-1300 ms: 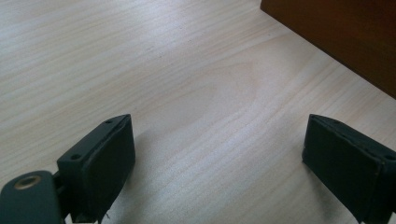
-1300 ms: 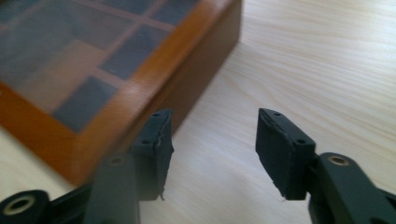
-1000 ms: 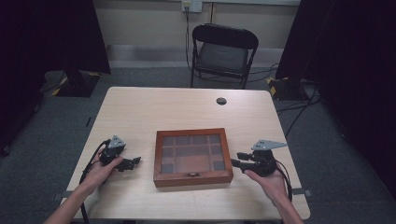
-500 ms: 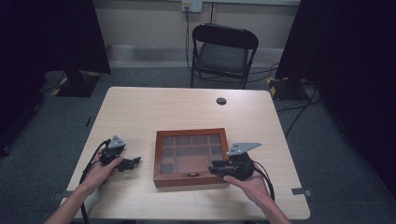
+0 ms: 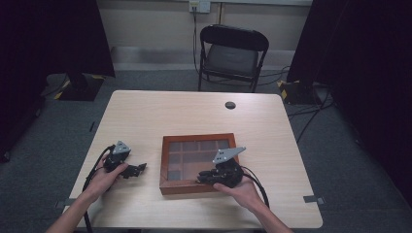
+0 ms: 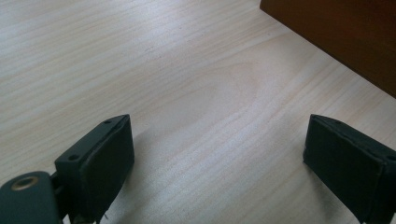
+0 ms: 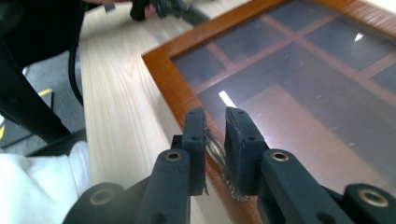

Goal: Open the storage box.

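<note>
Working at the pale wooden table (image 5: 145, 111), I judge the step in hand to be freeing the catch so the lid can be lifted.

The reddish-brown wooden box with a glass-paned lid (image 5: 167, 162) lies flat and shut, straight under and ahead of the right gripper (image 5: 201, 178) and off to the far side of the left gripper (image 5: 141, 168). Its long axis runs roughly the way the right gripper's jaws point, along the front rim. The glass faces up and the clasp side faces the person.

From the right gripper view, the right gripper (image 7: 215, 114) has just been closing its jaws. They now stand narrow, pinched on the small silvery metal clasp (image 7: 215, 149) at the box's front rim (image 7: 159, 70).

To do this well, I would keep the pads square on the clasp and clear of the wood. I would pull it gently away from the rim rather than twist it, because the thin metal looks easy to slip off.

The left gripper (image 6: 215, 154) rests on the tabletop with its jaws wide and nothing between them. The box's side wall is just beyond one pad. I would bring it against that wall to steady the box.
</note>
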Motion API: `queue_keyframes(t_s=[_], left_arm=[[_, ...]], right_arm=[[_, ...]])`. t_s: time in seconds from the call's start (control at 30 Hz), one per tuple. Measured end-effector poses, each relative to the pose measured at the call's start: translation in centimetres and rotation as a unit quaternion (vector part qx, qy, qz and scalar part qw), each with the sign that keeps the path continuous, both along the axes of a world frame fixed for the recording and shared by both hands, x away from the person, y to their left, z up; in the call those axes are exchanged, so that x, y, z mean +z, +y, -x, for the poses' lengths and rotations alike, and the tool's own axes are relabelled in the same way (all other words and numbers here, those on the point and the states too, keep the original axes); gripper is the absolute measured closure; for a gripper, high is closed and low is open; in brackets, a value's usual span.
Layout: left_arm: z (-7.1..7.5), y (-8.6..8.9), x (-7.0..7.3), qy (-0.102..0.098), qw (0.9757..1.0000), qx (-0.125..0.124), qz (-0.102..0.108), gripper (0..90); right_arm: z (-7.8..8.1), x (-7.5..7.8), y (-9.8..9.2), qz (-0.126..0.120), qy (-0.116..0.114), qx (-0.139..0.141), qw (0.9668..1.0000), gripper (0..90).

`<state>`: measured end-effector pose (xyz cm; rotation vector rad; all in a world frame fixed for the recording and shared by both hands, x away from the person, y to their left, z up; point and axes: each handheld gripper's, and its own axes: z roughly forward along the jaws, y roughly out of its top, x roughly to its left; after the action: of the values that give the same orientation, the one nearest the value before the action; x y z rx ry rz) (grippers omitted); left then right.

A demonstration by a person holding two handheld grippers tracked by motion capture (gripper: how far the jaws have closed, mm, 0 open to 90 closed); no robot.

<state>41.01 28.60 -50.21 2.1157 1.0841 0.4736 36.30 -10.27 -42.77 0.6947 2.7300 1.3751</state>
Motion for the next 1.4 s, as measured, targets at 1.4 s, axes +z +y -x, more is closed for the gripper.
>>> queue_keyframes(t_s=[1.4], left_arm=[[-0.2, 0.1, 0.0, 0.000, 1.0000, -0.005, -0.004, 6.8]], right_arm=[[-0.6, -1.0, 0.3, 0.012, 0.018, 0.019, 0.9996, 80.2]])
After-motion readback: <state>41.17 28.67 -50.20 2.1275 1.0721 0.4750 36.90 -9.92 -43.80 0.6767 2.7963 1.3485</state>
